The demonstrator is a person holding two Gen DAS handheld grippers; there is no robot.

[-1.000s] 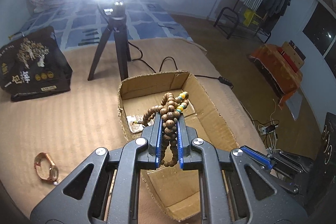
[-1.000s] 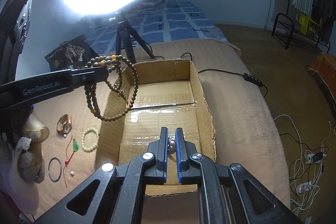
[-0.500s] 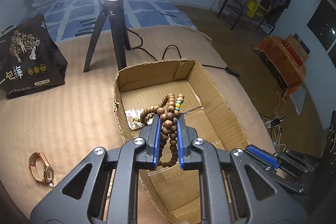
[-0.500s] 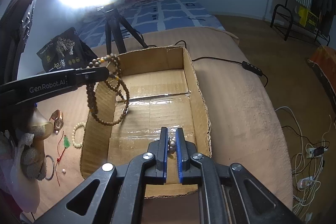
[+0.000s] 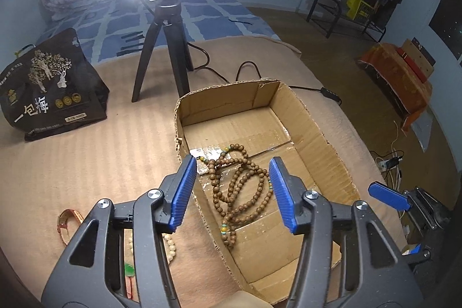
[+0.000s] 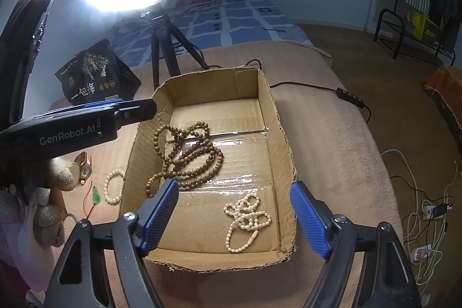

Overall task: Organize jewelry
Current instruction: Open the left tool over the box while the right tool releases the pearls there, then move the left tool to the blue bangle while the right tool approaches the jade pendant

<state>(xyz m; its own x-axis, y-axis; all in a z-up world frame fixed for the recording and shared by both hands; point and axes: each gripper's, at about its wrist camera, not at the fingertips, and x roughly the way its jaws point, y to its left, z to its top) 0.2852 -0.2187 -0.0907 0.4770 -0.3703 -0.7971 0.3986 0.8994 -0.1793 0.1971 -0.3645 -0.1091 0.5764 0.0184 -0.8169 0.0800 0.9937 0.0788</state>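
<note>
An open cardboard box (image 5: 326, 140) (image 6: 275, 117) sits on the tan blanket. A long brown wooden bead necklace (image 5: 242, 189) (image 6: 187, 155) lies loose on the box floor. A white pearl necklace (image 6: 247, 218) lies in the box's near right part. My left gripper (image 5: 235, 192) is open and empty above the box's left wall. My right gripper (image 6: 234, 215) is open and empty above the box's near end. Left of the box lie a watch (image 5: 68, 224) (image 6: 83, 163), a cream bead bracelet (image 6: 111, 186) (image 5: 170, 247) and a green pendant on red cord (image 6: 96, 197) (image 5: 129, 270).
A ring light on a black tripod (image 5: 163, 48) (image 6: 161, 45) stands behind the box. A black printed bag (image 5: 49, 85) (image 6: 95, 71) stands at the back left. A cable with a switch (image 6: 346, 94) runs along the right. A metal ring lies partly hidden at the left edge.
Both grippers opened. The brown bead necklace dropped from my left gripper into the box. The pearl necklace dropped from my right gripper into the box.
</note>
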